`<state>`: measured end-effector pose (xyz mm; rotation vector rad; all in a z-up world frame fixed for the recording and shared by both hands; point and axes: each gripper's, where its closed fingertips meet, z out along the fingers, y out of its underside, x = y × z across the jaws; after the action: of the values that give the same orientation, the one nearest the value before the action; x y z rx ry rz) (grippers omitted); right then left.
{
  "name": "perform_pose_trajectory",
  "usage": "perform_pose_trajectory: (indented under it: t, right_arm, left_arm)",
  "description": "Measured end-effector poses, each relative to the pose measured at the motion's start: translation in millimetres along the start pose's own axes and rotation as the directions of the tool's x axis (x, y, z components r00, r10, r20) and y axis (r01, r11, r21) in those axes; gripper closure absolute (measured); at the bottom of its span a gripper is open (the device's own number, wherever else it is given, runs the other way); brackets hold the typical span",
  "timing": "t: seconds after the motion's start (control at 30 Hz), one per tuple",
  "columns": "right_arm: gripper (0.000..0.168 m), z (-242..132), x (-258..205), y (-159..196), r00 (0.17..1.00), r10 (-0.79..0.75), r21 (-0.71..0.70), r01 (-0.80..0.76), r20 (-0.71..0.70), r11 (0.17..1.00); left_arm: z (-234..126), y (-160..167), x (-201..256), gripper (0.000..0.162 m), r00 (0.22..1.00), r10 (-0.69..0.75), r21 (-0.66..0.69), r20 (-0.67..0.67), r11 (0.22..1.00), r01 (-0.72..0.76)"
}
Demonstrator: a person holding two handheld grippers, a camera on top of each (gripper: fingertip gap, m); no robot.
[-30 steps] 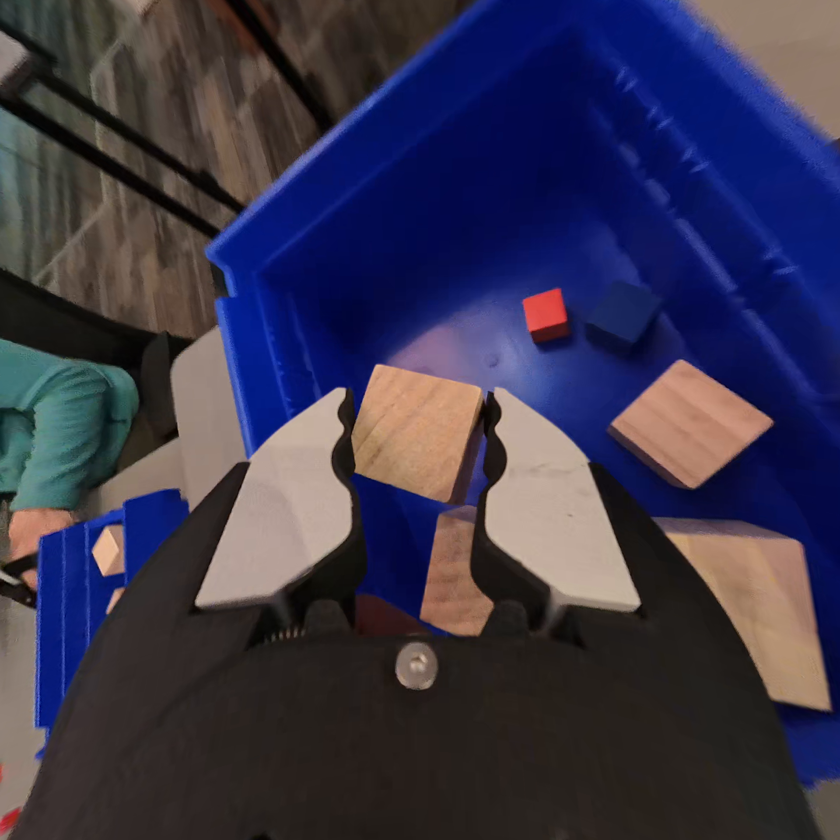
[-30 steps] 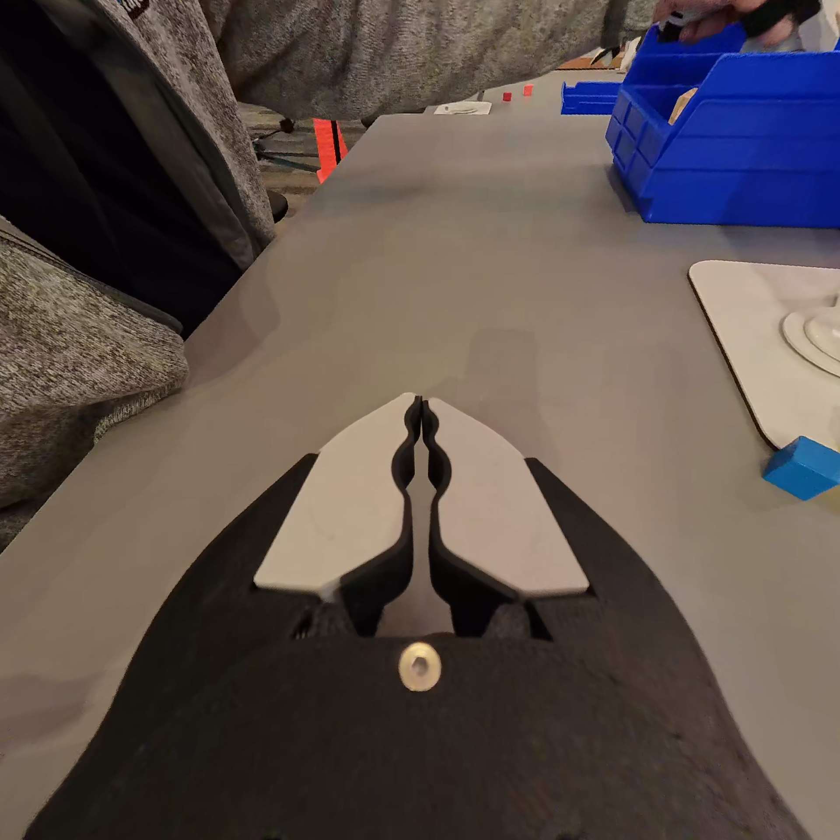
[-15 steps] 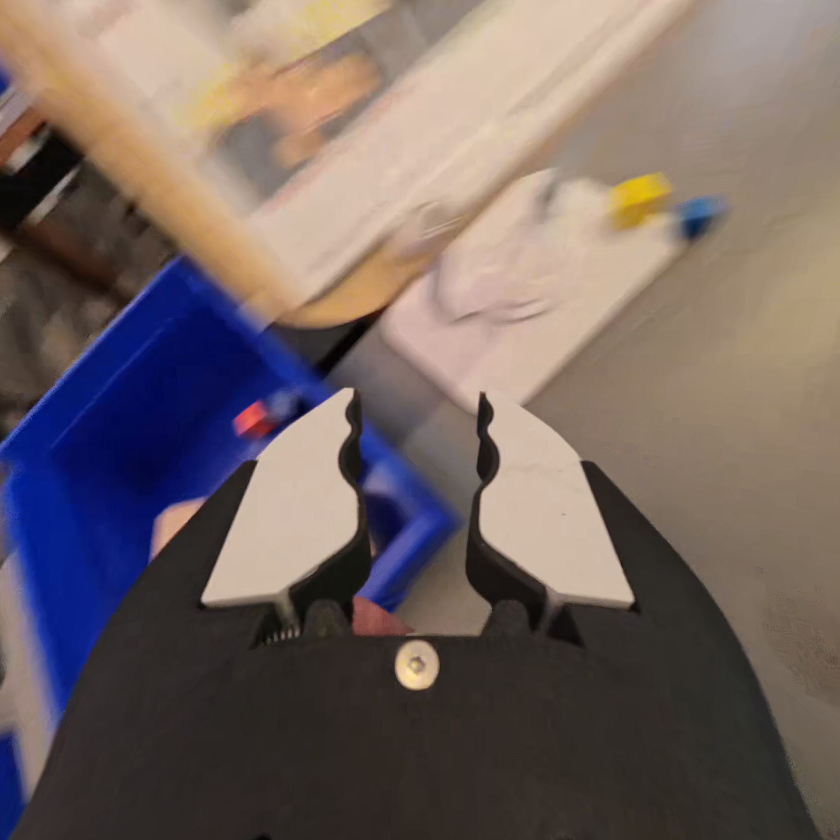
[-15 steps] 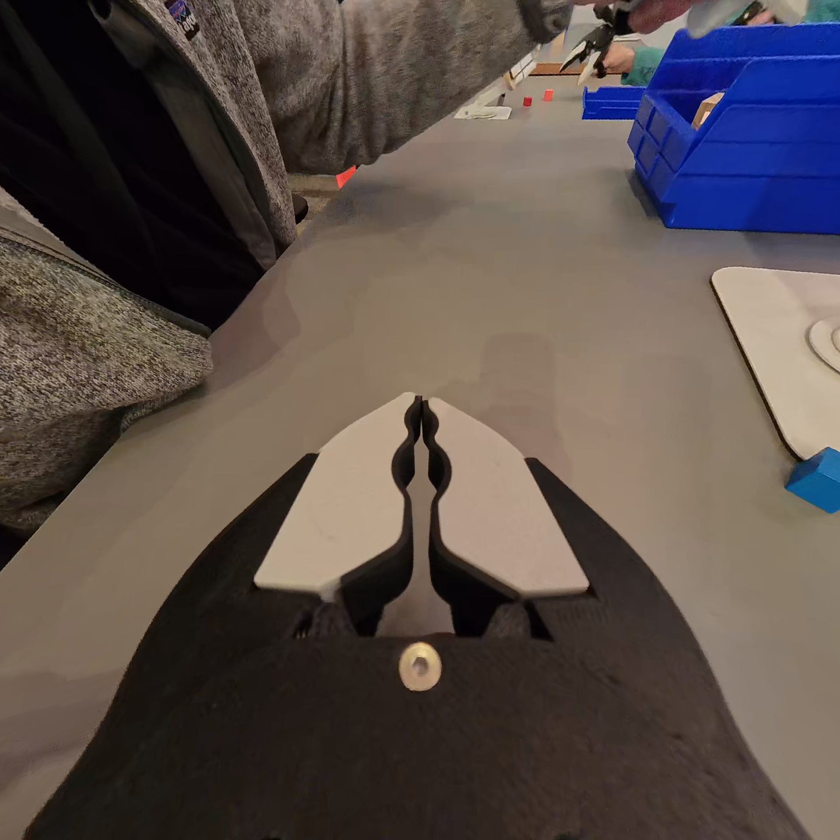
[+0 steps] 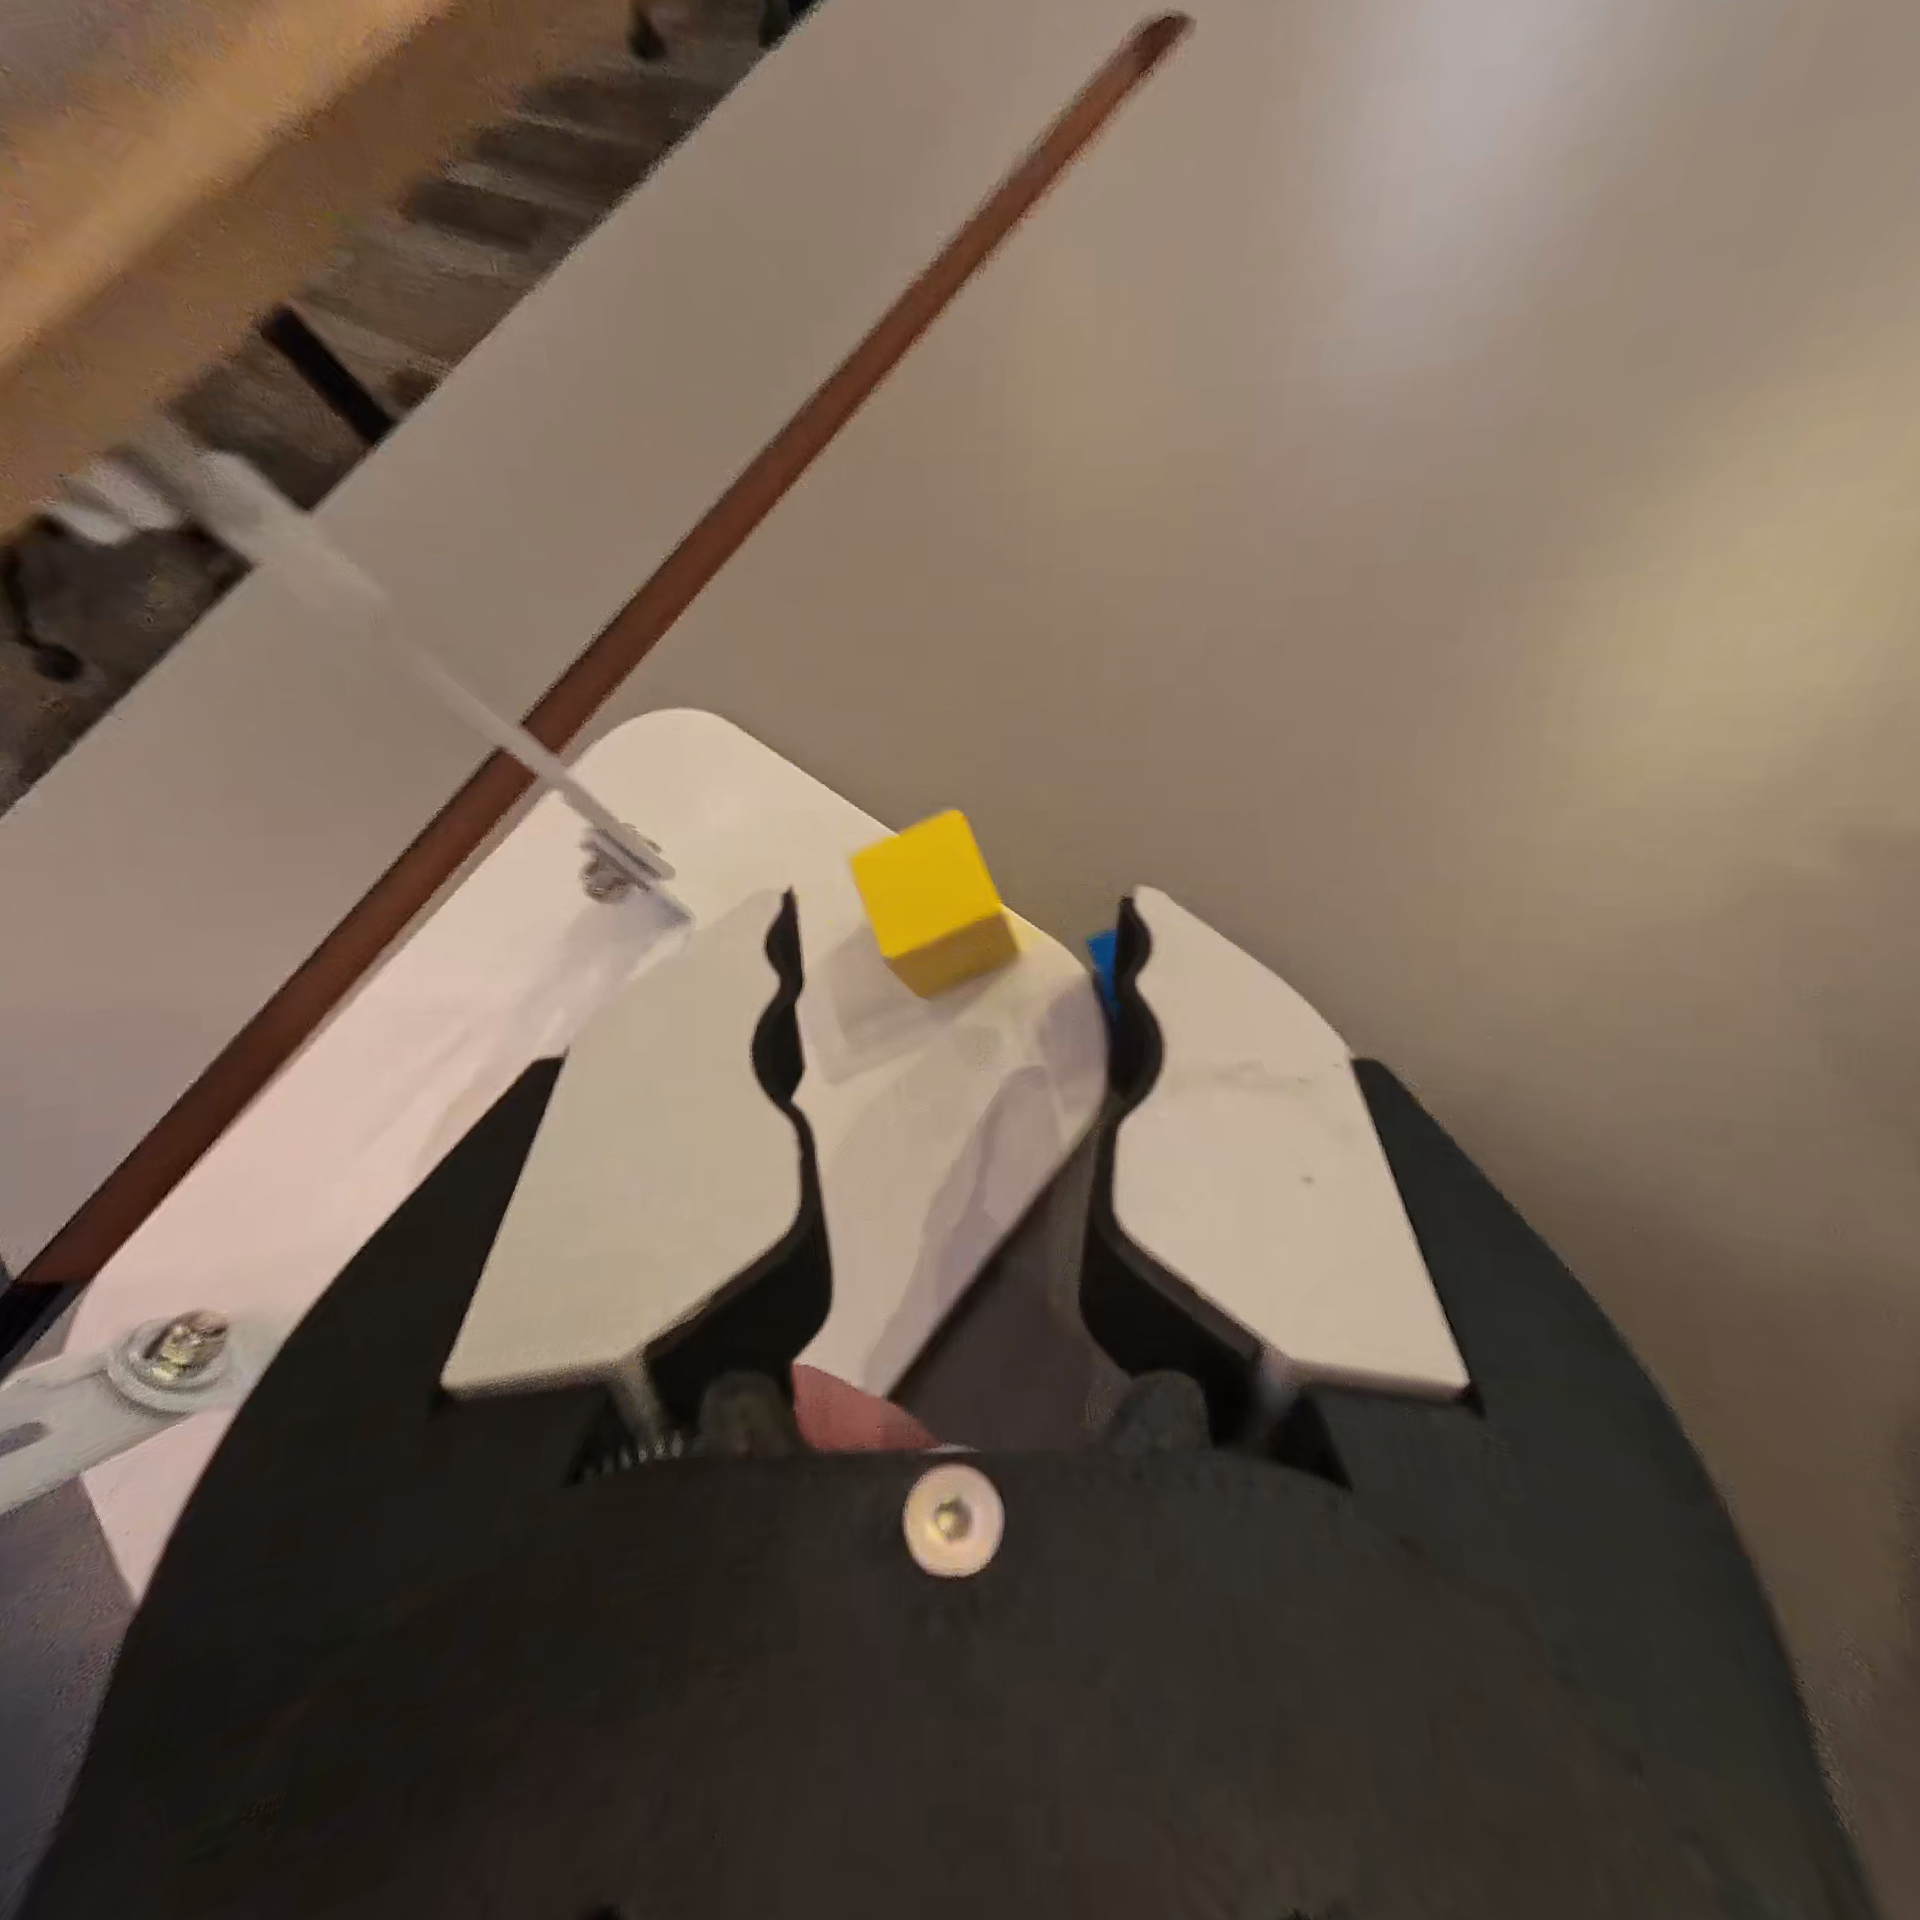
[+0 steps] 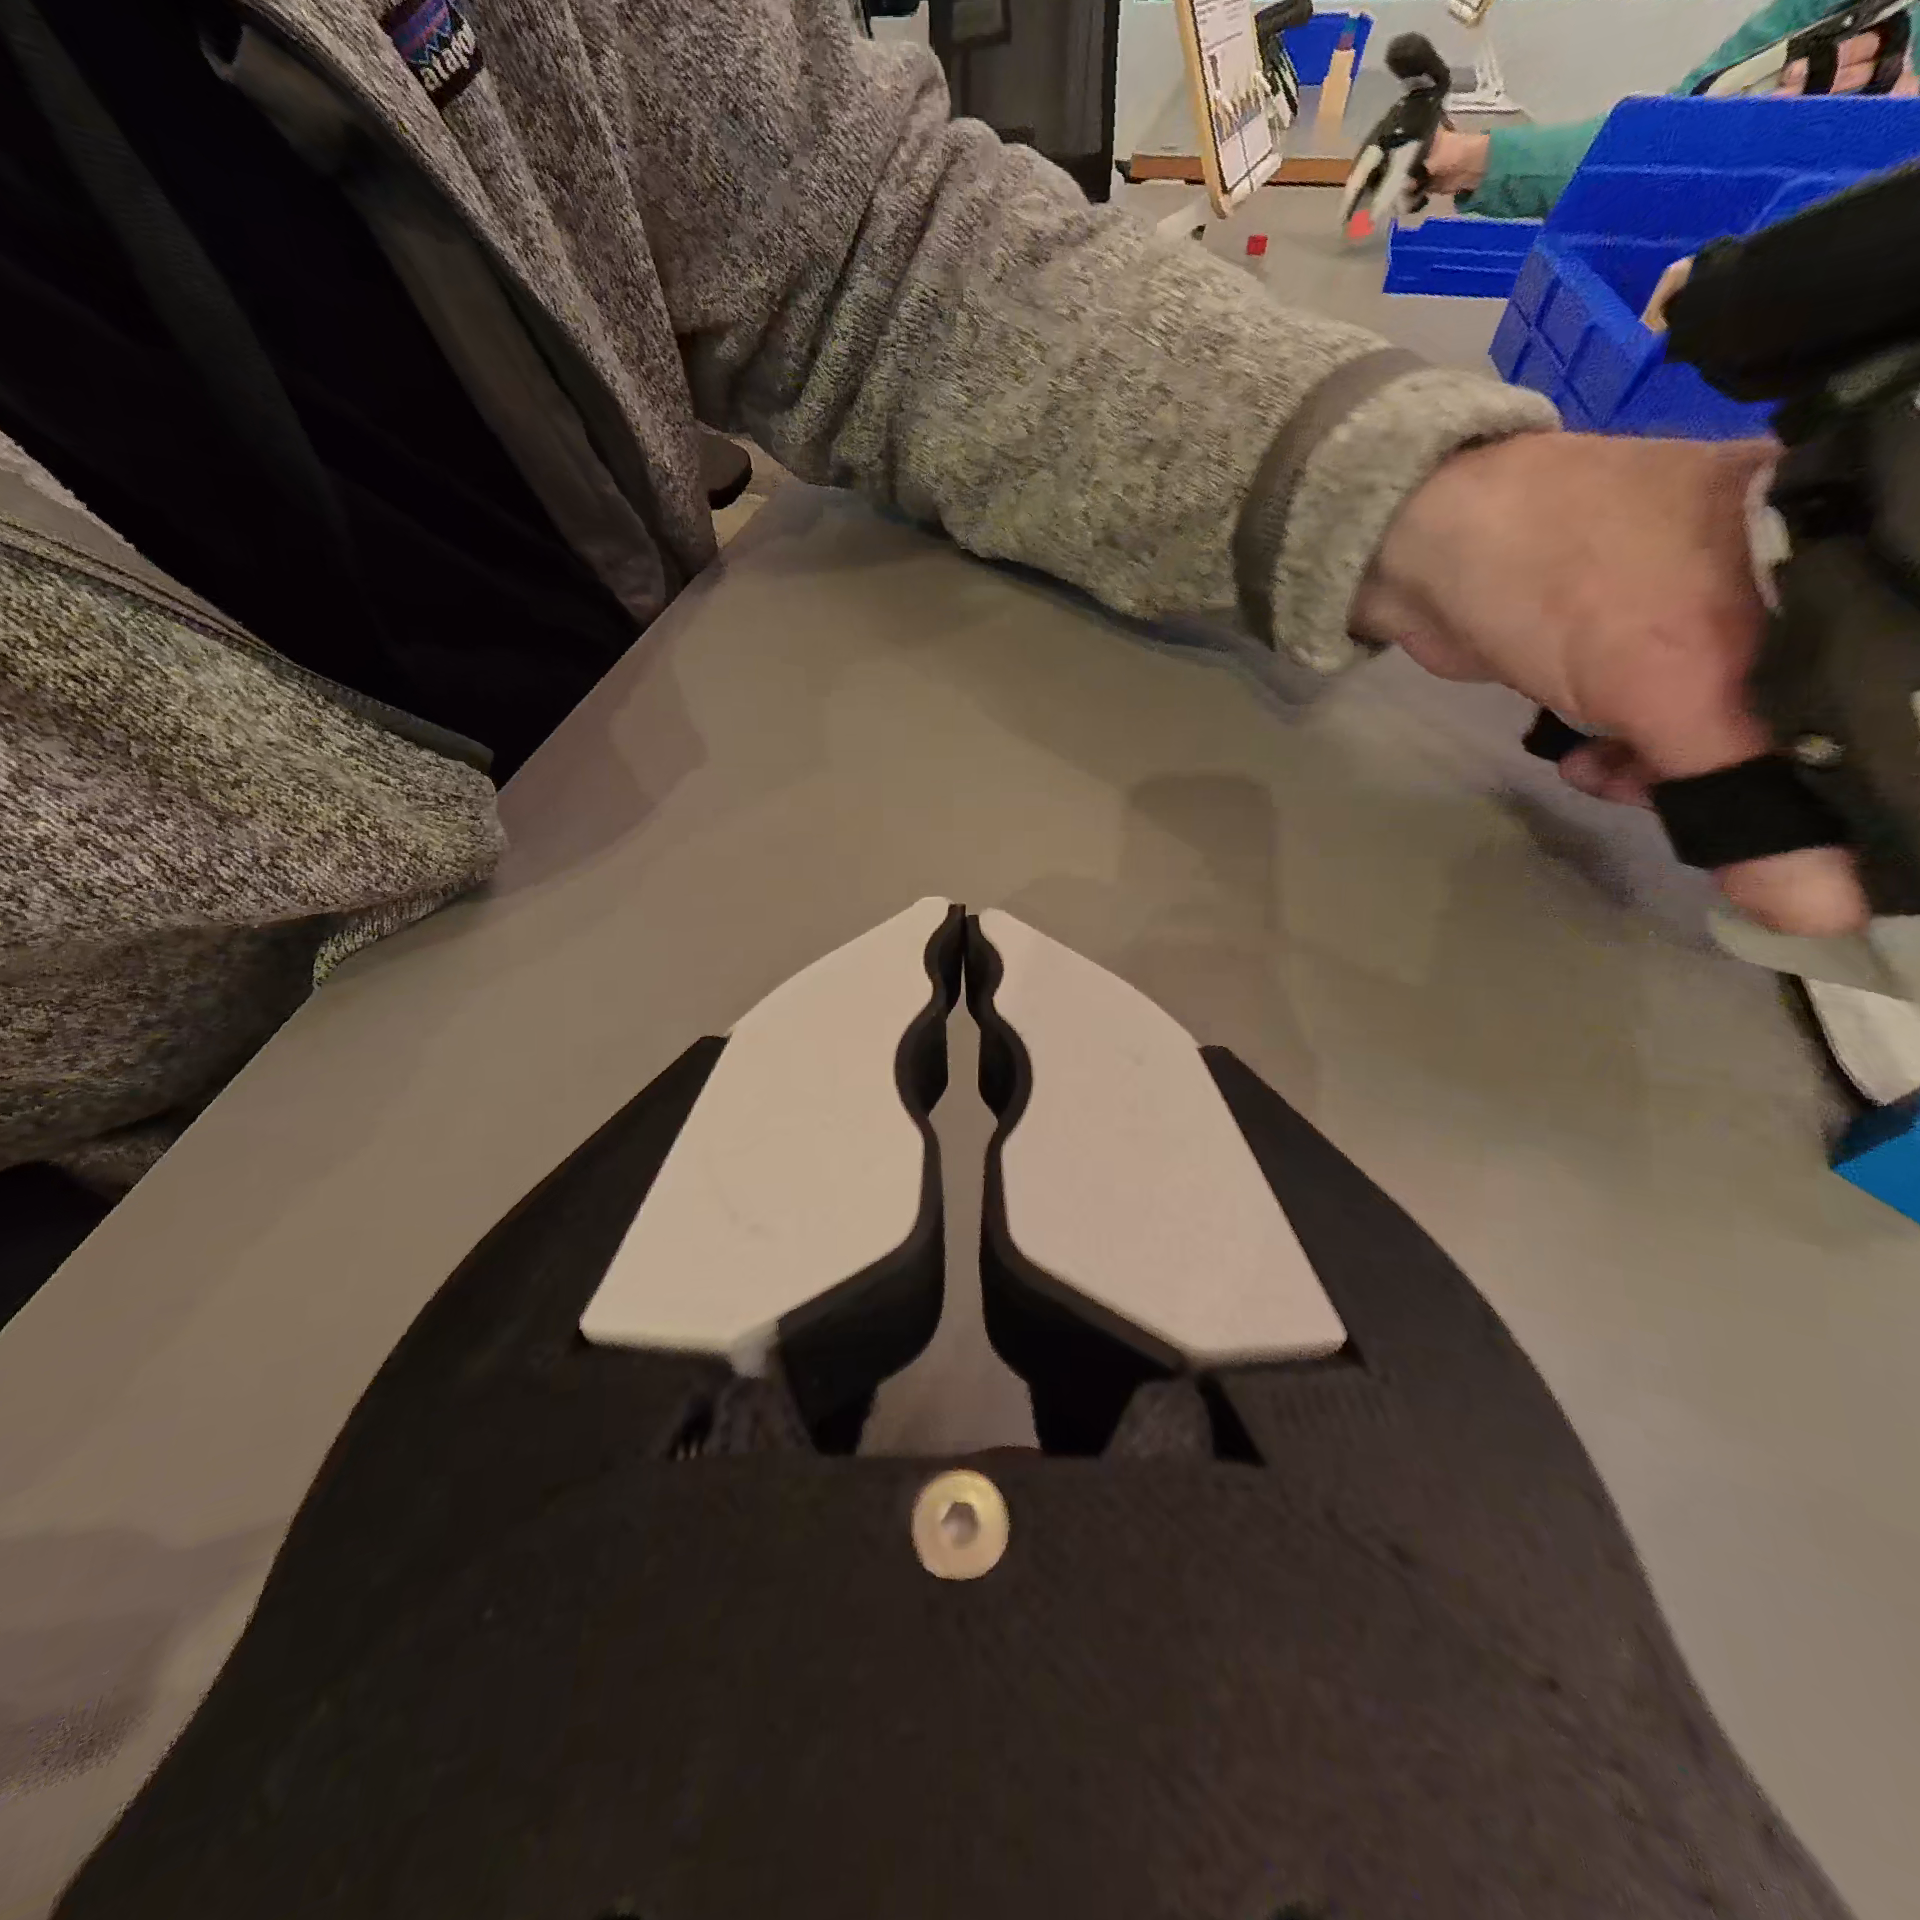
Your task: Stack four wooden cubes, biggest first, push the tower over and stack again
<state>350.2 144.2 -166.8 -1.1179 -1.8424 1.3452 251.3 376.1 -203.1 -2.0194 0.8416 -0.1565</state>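
Note:
My left gripper (image 5: 958, 914) is open and empty, hovering low over a white mat (image 5: 727, 831). A small yellow cube (image 5: 930, 904) stands on the mat's corner just beyond the fingertips. A blue cube (image 5: 1099, 951) is mostly hidden behind the right finger. No plain wooden cube shows in the left wrist view. My right gripper (image 6: 961, 920) is shut and empty above the grey table (image 6: 935, 727). In the right wrist view, a tan wooden piece (image 6: 1668, 296) peeks over the rim of the blue bin (image 6: 1621, 332).
A hand in a grey sleeve (image 6: 1039, 395) holds the other gripper (image 6: 1839, 582) at the right over the white mat (image 6: 1860, 1023), next to a blue cube (image 6: 1883, 1164). Metal brackets with screws (image 5: 166, 1361) sit on the mat. Another person works at the far end. The gap from one gripper's tips to the other's is roughly 25 cm.
The left gripper swung out of the blue bin, away from the wooden blocks, to the white mat with the yellow cube, staying open and empty. The right gripper stayed shut and barely moved.

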Motion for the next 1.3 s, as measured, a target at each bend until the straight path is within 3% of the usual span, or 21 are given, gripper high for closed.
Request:
perform_pose_trajectory:
  t: [0.1, 0.2, 0.27, 0.43, 0.53, 0.63, 0.73, 0.8, 0.97, 1.03, 1.27, 1.3]
  right_arm:
    - [0.168, 2, -2, -1, 1.000, -0.003, 0.004, 0.003, 0.016, 1.000]
    - [0.168, 4, -3, -1, 1.000, -0.007, 0.003, 0.007, 0.023, 1.000]
    - [0.168, 4, -3, -2, 1.000, -0.011, 0.005, 0.011, 0.020, 1.000]
    - [0.168, 3, -2, -3, 1.000, -0.014, 0.006, 0.014, 0.010, 1.000]
    - [0.168, 2, -2, -5, 1.000, -0.018, 0.014, 0.018, 0.010, 1.000]
    - [0.168, 3, -3, -4, 1.000, -0.017, 0.013, 0.017, 0.016, 1.000]
    - [0.168, 5, -3, -4, 1.000, -0.012, 0.014, 0.012, 0.018, 1.000]
    - [0.168, 6, -2, -5, 1.000, -0.006, 0.017, 0.006, 0.022, 1.000]
    - [0.168, 8, 0, 1, 1.000, 0.001, -0.009, -0.001, 0.009, 1.000]
    - [0.168, 6, 3, 2, 1.000, 0.009, -0.003, -0.009, 0.001, 1.000]
    - [0.168, 4, 2, 3, 1.000, 0.017, -0.001, -0.017, 0.014, 1.000]
    - [0.168, 4, 1, 3, 1.000, 0.016, 0.000, -0.016, 0.017, 1.000]
  left_arm:
    - [11, -3, -10, 0.118, 0.998, -0.059, -0.010, 0.009, 0.998, 0.059]
    - [24, 6, -10, 0.118, 0.999, -0.045, -0.077, 0.017, 0.996, 0.047]
    - [29, 11, -6, 0.132, 1.000, -0.023, -0.110, 0.012, 0.994, 0.025]
    - [12, 11, 2, 0.134, 1.000, 0.011, -0.071, 0.009, 0.997, -0.011]
    - [-46, 8, 7, 0.134, 0.999, 0.046, 0.023, 0.016, 0.999, -0.047]
    - [-135, 8, -16, 0.134, 0.993, 0.057, 0.104, 0.104, 0.992, -0.068]
    - [-227, 15, -99, 0.134, 0.925, 0.067, 0.097, 0.374, 0.989, -0.111]
    - [-262, 29, -170, 0.134, 0.873, 0.027, 0.055, 0.488, 0.997, -0.062]
    - [-238, 99, -310, 0.133, 0.837, -0.212, -0.042, 0.504, 0.962, 0.268]
    - [-228, 113, -349, 0.133, 0.784, -0.169, -0.072, 0.598, 0.962, 0.262]
    - [-187, 168, -376, 0.131, 0.757, -0.259, -0.231, 0.600, 0.850, 0.473]
    - [-186, 177, -375, 0.109, 0.752, -0.269, -0.254, 0.602, 0.828, 0.500]
